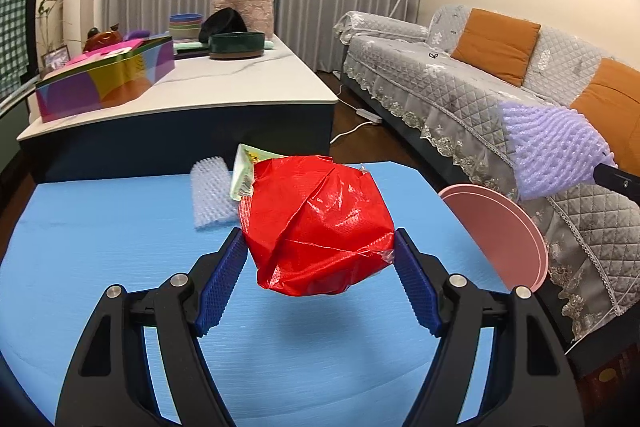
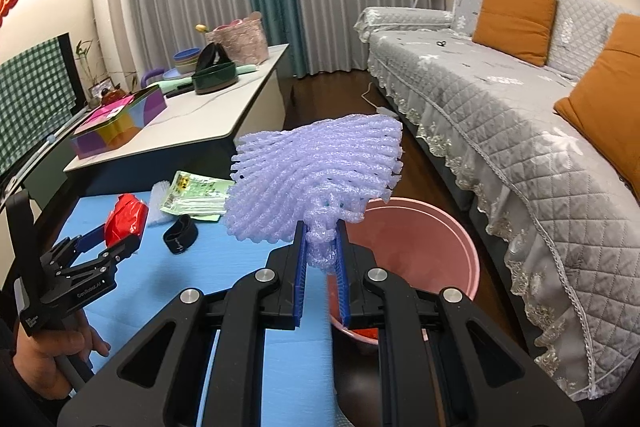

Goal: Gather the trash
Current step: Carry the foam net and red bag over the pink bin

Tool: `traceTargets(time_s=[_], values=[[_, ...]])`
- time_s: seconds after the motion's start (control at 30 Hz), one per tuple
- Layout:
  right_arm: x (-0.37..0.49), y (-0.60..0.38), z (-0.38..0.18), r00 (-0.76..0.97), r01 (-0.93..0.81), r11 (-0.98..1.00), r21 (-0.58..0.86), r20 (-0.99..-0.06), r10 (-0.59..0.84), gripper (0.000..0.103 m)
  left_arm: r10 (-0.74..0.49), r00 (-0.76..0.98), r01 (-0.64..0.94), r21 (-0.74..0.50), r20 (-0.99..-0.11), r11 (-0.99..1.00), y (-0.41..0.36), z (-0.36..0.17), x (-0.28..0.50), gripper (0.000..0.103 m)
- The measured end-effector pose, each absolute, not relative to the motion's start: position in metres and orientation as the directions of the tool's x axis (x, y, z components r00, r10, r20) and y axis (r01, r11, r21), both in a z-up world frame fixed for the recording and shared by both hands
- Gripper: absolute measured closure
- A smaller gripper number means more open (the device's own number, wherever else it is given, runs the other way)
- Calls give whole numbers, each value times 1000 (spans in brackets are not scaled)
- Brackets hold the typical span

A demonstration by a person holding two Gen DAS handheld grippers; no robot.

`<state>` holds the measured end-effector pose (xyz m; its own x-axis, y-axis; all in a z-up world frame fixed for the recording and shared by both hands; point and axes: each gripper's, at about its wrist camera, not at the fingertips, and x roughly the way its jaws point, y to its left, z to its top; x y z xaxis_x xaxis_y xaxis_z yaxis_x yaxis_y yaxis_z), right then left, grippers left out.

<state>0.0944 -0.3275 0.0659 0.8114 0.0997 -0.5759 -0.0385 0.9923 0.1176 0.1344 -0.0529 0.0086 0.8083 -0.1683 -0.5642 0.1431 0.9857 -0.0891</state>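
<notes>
My left gripper [image 1: 320,247] is shut on a crumpled red plastic wrapper [image 1: 316,227], held a little above the blue mat [image 1: 120,247]; its blue pads press both sides. In the right wrist view the same left gripper [image 2: 120,233] and red wrapper [image 2: 126,217] show at the left. My right gripper [image 2: 322,247] is shut on a purple foam net [image 2: 312,179], which fans out above the rim of the pink bin [image 2: 420,247]. That purple net [image 1: 556,151] hangs at the right in the left wrist view, above the pink bin [image 1: 500,231].
On the mat lie a white foam net [image 1: 212,195], a green printed packet [image 2: 196,195] and a black strap [image 2: 180,233]. A white table [image 1: 224,87] with a colourful box [image 1: 108,79] and bowls stands behind. A grey sofa [image 2: 500,107] runs along the right. A hand [image 2: 52,351] holds the left gripper.
</notes>
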Motion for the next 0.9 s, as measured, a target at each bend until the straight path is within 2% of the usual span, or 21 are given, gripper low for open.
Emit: traceTargets(time_s=[0.53, 0.9], values=[[91, -370, 65, 819, 54, 988, 148, -572, 41, 89, -233, 801, 218, -93, -551, 971, -91, 11, 138, 31], [97, -391, 64, 812, 133, 985, 108, -582, -46, 89, -269, 787, 263, -92, -555, 960, -110, 8, 135, 31]])
